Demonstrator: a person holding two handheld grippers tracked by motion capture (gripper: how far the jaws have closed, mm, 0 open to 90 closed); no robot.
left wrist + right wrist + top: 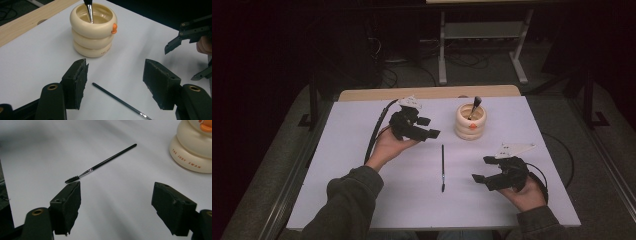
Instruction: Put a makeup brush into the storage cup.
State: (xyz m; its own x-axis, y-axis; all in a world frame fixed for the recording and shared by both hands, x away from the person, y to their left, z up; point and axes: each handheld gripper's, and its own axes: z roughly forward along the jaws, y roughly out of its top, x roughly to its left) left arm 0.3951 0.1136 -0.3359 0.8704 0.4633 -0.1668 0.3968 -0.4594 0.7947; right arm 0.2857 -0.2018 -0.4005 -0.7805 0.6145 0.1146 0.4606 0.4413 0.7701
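Observation:
A thin black spoolie brush point(442, 168) lies flat on the white table point(362, 190), between the two hands, bristle end toward the person. A cream ringed holder point(471, 121) with an orange mark stands behind it and has a dark brush point(475, 106) upright inside. My left gripper point(428, 127) is open, held left of the holder. My right gripper point(482, 169) is open, right of the lying brush. In the left gripper view the holder point(93, 29) sits ahead and the lying brush point(120, 101) crosses between the jaws. The right gripper view shows the brush point(100, 165) just beyond the left jaw.
A wooden strip point(427, 92) runs along the table's far edge. Behind it stands a metal frame point(482, 45) on a dark floor with cables. Gripper cables point(377, 127) trail over the table at both sides.

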